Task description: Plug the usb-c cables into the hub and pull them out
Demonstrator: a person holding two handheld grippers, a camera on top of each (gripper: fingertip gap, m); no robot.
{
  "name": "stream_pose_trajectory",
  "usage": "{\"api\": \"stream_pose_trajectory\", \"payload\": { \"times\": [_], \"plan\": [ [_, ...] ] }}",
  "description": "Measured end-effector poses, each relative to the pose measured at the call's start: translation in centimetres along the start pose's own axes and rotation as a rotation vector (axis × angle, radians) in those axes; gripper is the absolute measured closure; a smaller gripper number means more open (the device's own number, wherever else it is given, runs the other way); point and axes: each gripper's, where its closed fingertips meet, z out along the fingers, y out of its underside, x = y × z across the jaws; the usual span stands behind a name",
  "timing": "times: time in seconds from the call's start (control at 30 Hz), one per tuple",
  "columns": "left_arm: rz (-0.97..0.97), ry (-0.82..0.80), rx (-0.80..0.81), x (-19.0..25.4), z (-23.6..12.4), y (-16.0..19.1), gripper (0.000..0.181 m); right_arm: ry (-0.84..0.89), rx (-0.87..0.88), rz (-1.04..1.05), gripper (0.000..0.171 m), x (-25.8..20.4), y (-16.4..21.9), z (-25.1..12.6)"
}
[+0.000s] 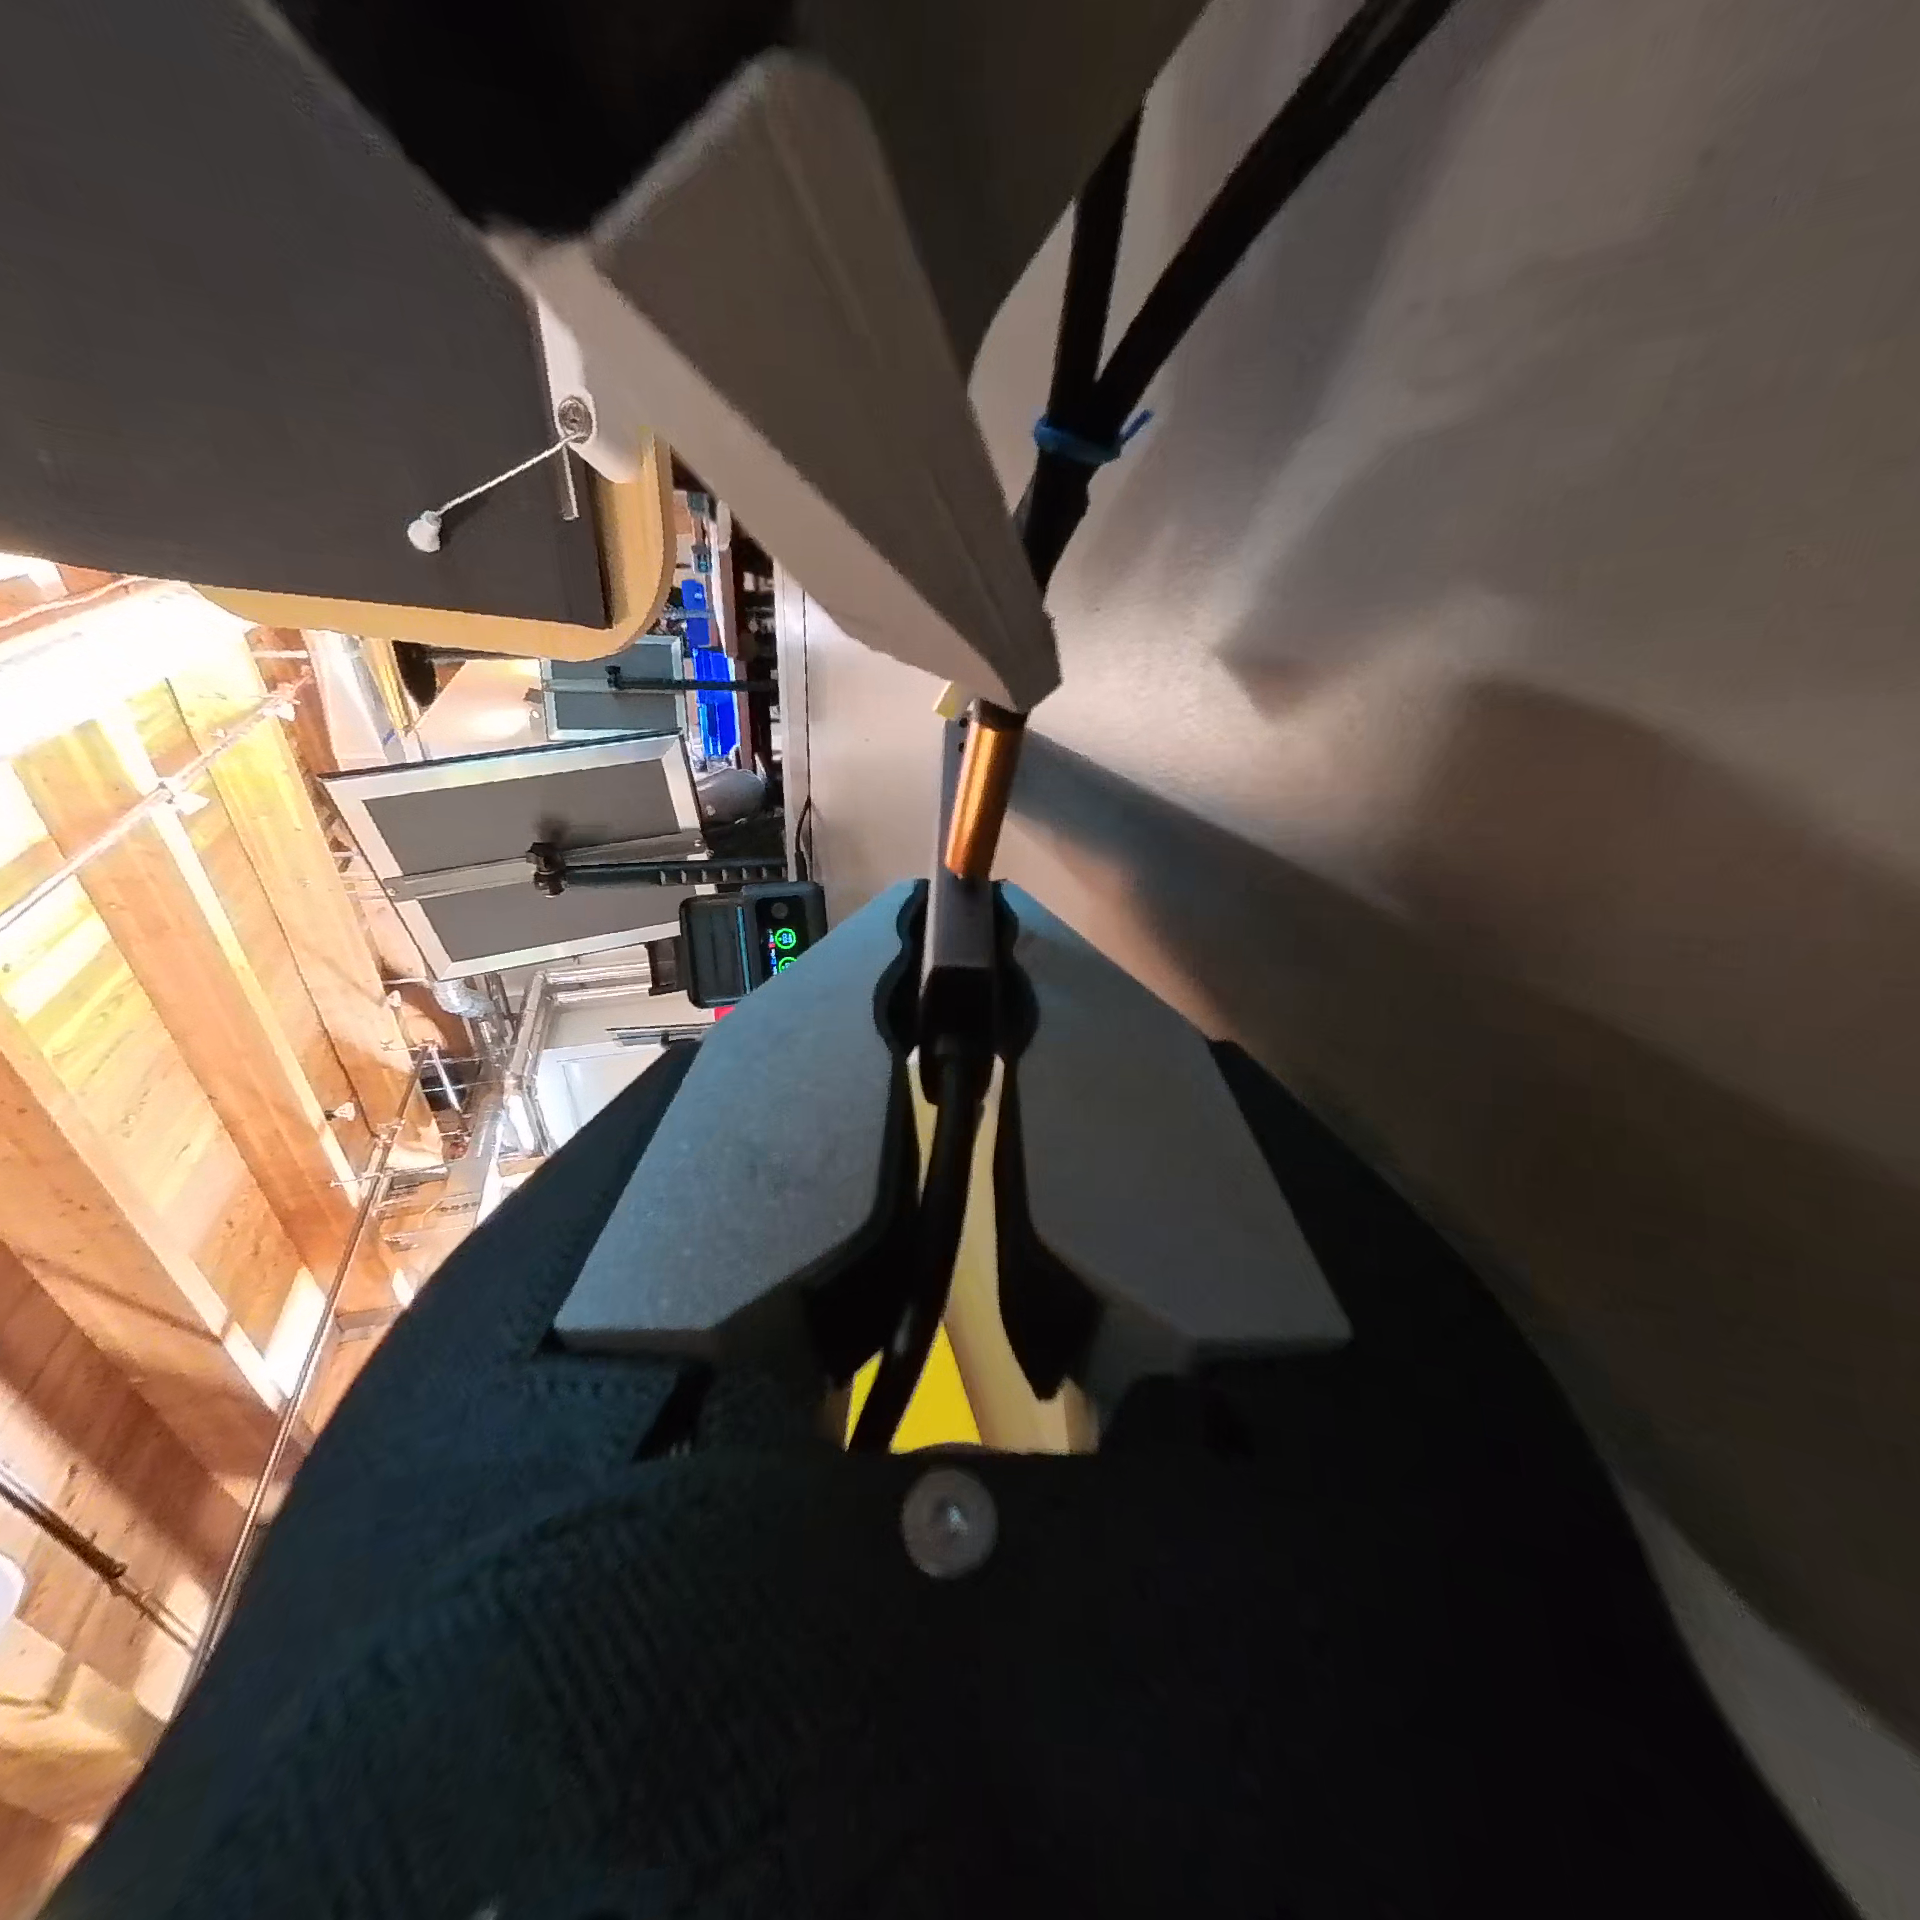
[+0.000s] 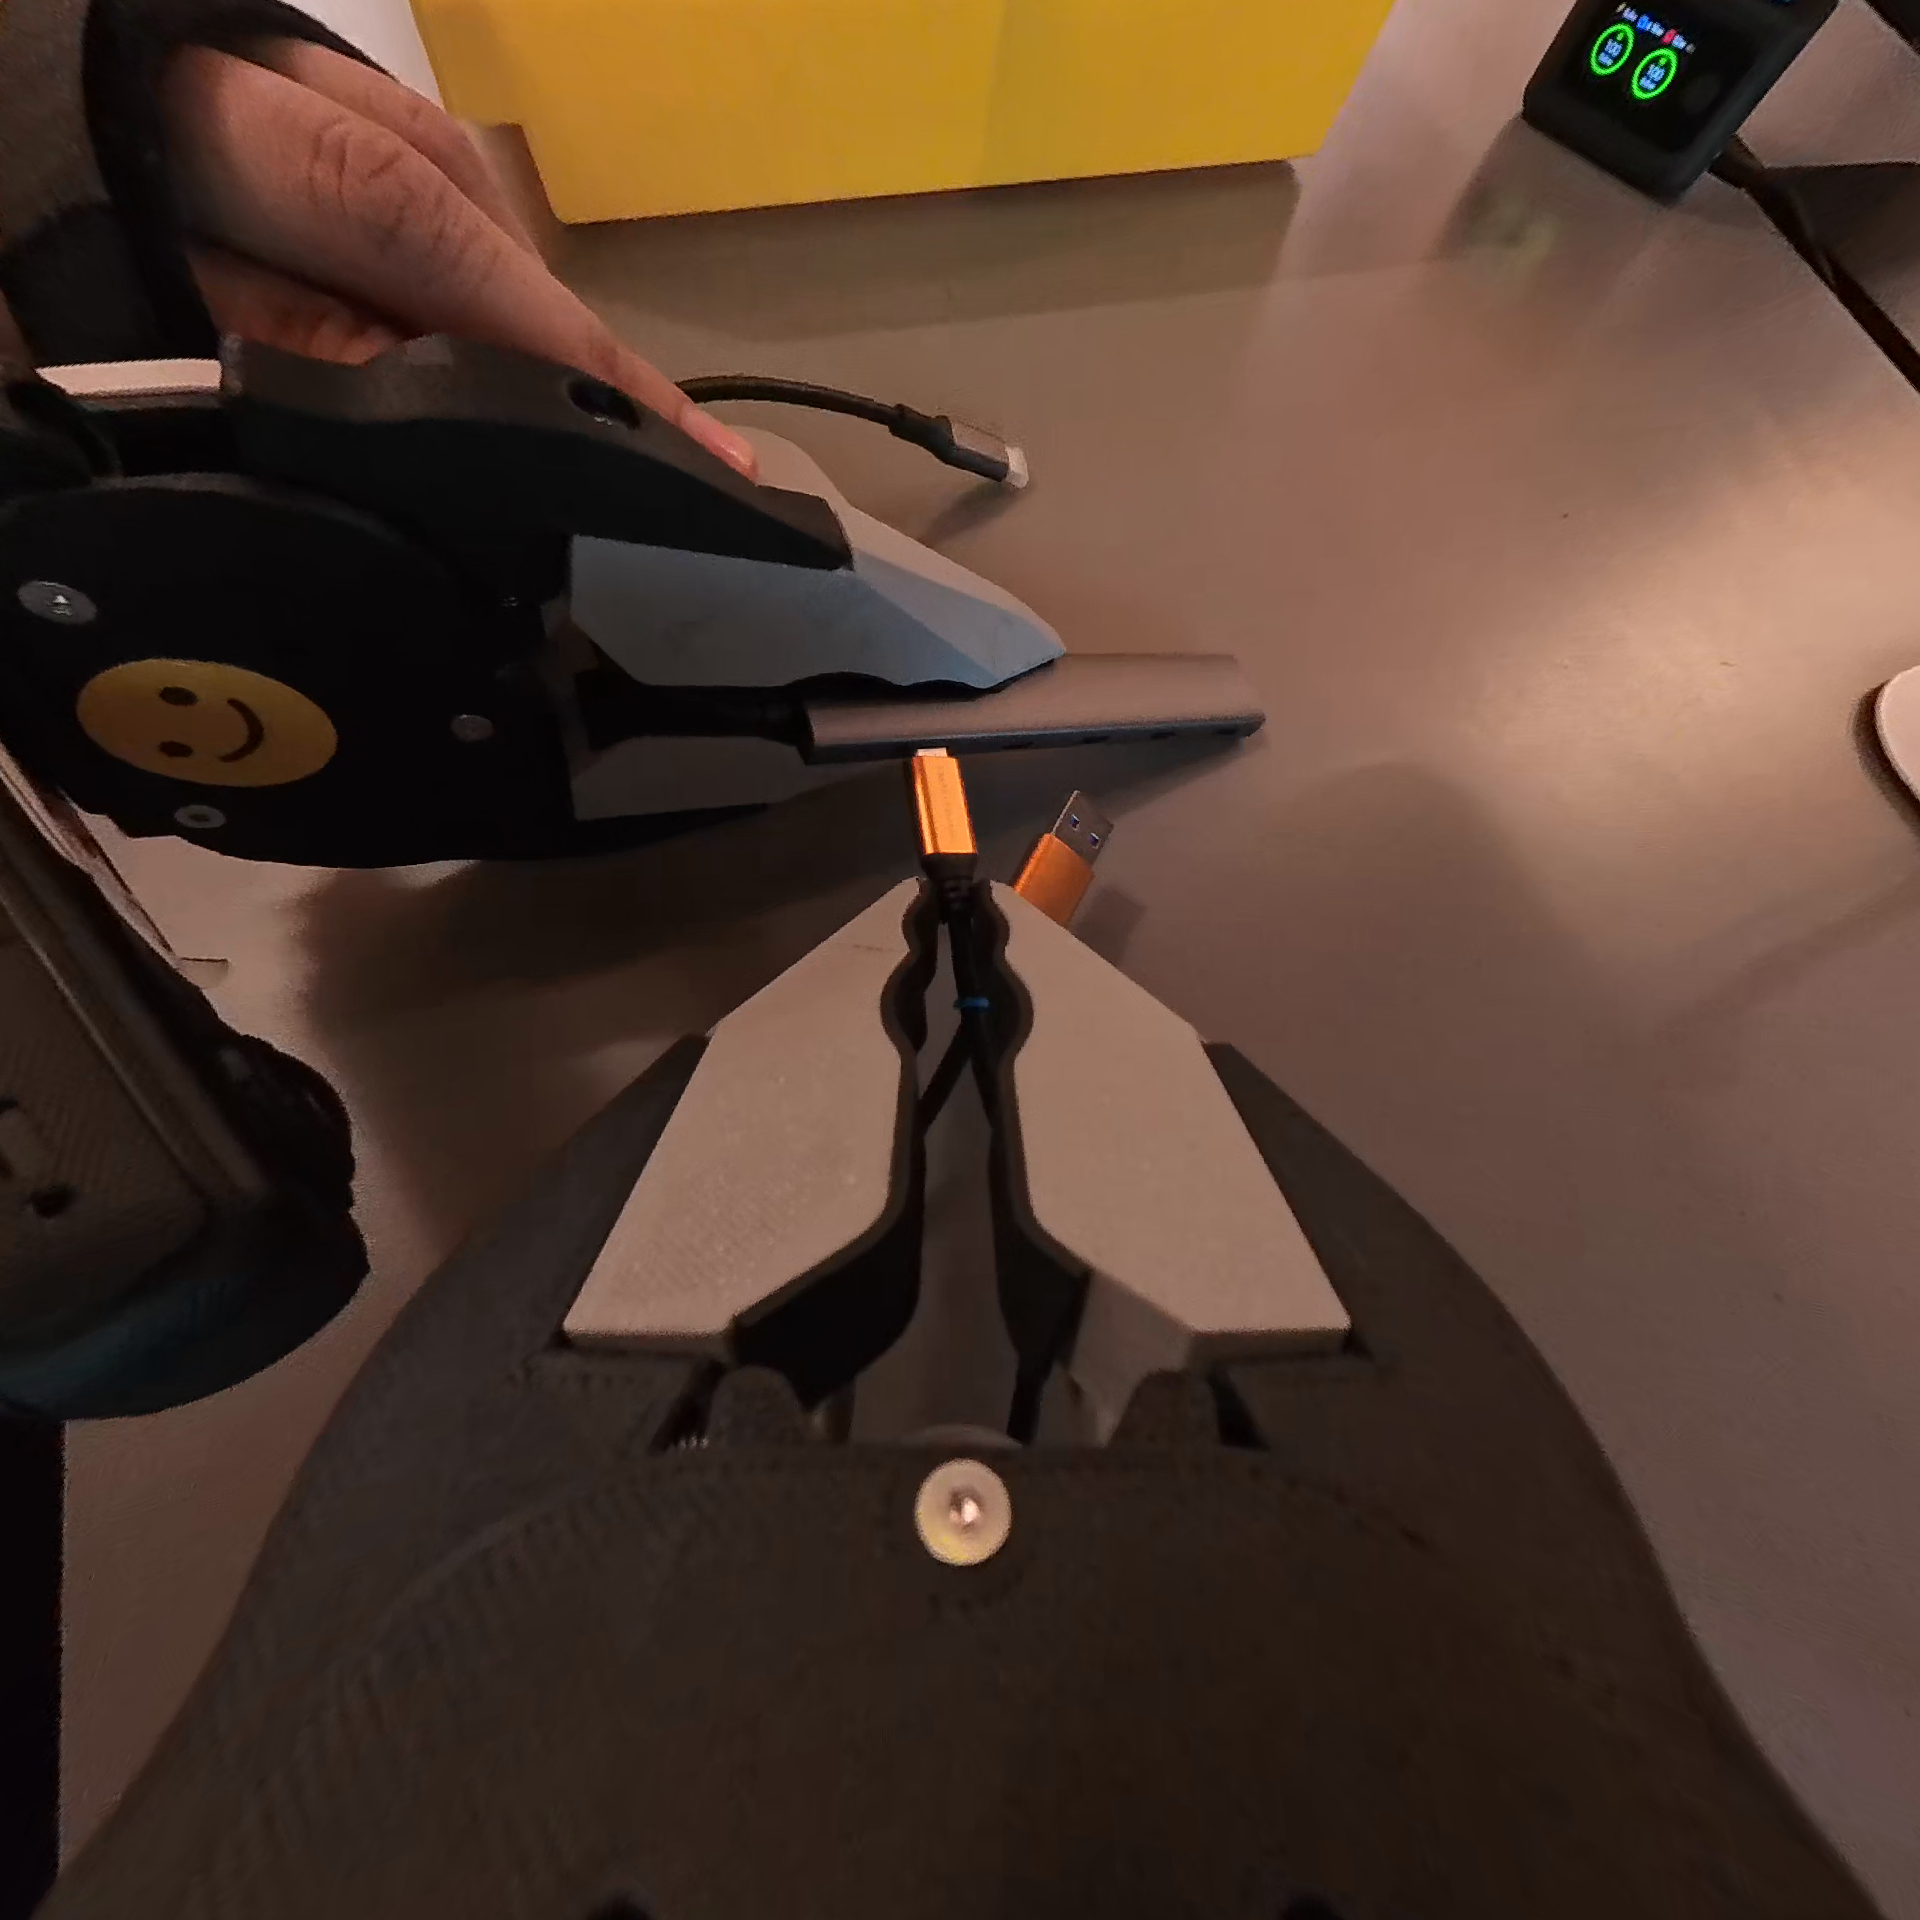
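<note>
In the right wrist view my right gripper [image 2: 951,894] is shut on a black cable just behind its orange usb-c plug [image 2: 940,810]. The plug's silver tip meets a port on the long side of the grey hub [image 2: 1091,712]; how deep it sits I cannot tell. My left gripper [image 2: 935,717] is shut on the hub's left end and holds it level above the table. In the left wrist view the left gripper [image 1: 961,894] clamps the hub [image 1: 951,914], with the orange plug [image 1: 982,800] beside it and the right gripper's fingers [image 1: 831,395] coming in from above.
A second orange plug [image 2: 1060,857] lies on the grey table [image 2: 1455,623] just right of my right fingertips. The hub's own short cable with a silver plug [image 2: 987,452] lies behind. A yellow box [image 2: 883,94] stands at the back, and a small black device with green rings [image 2: 1652,73] at the back right. Across from one pair of fingers to the other is roughly 6 centimetres.
</note>
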Motion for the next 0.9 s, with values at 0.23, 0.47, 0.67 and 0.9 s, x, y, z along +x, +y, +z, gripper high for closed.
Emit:
{"api": "stream_pose_trajectory", "payload": {
  "times": [0.23,0.47,0.67,0.9],
  "plan": [
    [0.014,-0.003,0.000,0.1,-0.1,-0.1,0.175,0.005,0.002,0.004,0.168,0.0,-0.1,0.0],
    [0.030,-0.016,-0.028,0.0,0.2,0.1,0.176,0.024,-0.002,0.005,0.168,0.1,0.0,0.4],
    [-0.185,0.076,0.094,-0.5,0.5,-0.8,0.174,0.053,0.121,-0.019,0.161,1.0,-1.9,-1.5],
    [-0.397,0.110,0.187,-2.1,0.3,-0.3,0.174,-0.163,0.318,-0.006,0.125,0.1,-4.1,-7.1]
  ]
}}
